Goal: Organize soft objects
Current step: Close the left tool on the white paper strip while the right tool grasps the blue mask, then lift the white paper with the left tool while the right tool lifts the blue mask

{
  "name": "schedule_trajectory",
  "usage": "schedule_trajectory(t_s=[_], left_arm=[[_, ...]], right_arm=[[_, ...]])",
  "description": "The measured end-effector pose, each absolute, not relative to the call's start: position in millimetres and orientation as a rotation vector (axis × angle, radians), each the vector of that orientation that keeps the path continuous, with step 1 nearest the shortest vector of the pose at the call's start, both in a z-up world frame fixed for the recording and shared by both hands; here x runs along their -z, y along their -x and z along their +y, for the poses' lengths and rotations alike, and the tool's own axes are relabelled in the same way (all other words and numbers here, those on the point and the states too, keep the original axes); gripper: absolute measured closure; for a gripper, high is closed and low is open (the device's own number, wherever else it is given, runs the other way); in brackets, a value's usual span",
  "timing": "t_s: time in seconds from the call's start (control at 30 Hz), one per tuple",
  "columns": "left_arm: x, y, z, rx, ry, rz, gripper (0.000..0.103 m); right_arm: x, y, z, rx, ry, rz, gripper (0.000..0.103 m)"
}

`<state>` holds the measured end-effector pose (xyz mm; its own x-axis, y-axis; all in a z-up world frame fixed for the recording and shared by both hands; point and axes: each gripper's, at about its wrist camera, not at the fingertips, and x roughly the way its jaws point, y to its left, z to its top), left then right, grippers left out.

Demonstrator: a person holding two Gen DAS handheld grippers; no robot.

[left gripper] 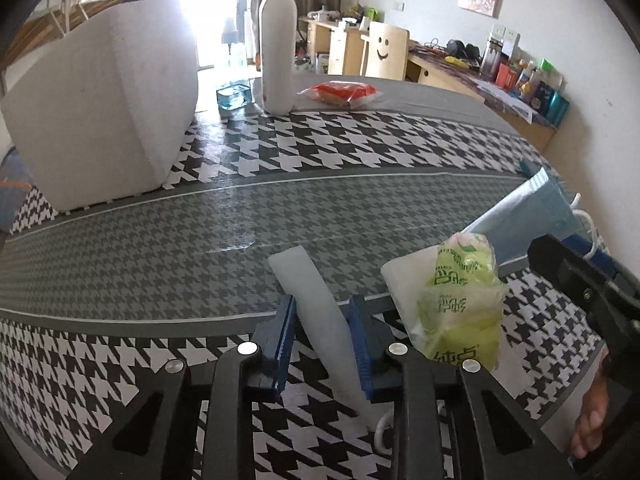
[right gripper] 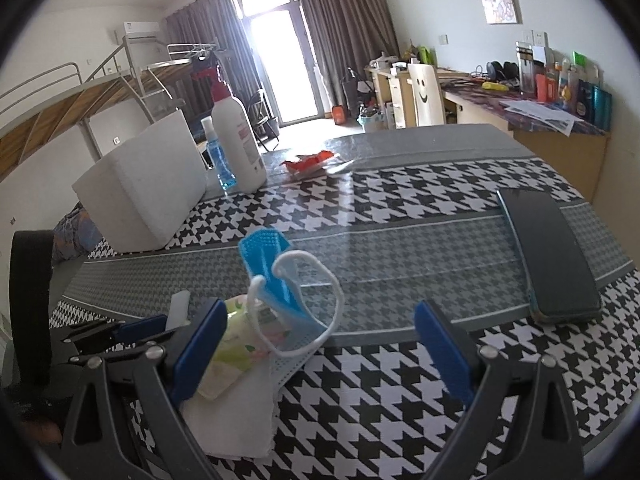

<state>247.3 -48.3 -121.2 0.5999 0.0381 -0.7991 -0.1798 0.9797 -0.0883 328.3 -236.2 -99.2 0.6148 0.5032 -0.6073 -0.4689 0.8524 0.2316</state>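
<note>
Left fingers [left gripper: 290, 332] pinching white mask [left gripper: 316, 300]

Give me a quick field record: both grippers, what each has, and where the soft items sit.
left gripper: jaws shut on white strip
right gripper: jaws open, holding nothing
tissue pack: green, lying on a white sheet on the near table
face mask: blue, beside the tissue pack, ahead of right gripper
foam box: far left
phone: right side

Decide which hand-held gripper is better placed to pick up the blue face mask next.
Right: the right hand-held gripper is open with the blue face mask between its fingers; the left hand-held gripper already grips a white strip.
</note>
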Motion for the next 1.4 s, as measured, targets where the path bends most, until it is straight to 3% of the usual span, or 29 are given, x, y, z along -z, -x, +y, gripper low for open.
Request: schedule_trajectory(t_s=[0.3,0.47,0.73,0.9,1.33,1.4], left_arm=[[117,-243,-45,-0.086,0.144,0.896,0.086],[115,-240,-44,-0.061,0.126,0.882,0.089],[113,-237,-41,-0.031,0.127,0.875,0.090],[111,-234,-38,-0.011,0.130,0.868,0.090],[94,-217,-27,0.003,0.138,0.808,0.091],[90,-213,-25,0.003,0.141,0.794,0.095]], right_arm=[[100,-335,-232,-0.589,-0.072,0.730,0.009],[105,-335,-229,-0.619,-0.091,0.757,0.045],[113,-335,-228,-0.612,-0.114,0.795,0.087],[110,-332,-230,-0.608,-0.125,0.788,0.093],[72,-313,-235,-0.520,-0.062,0.672,0.094],[67,-310,-236,-0.510,-0.051,0.659,0.094]])
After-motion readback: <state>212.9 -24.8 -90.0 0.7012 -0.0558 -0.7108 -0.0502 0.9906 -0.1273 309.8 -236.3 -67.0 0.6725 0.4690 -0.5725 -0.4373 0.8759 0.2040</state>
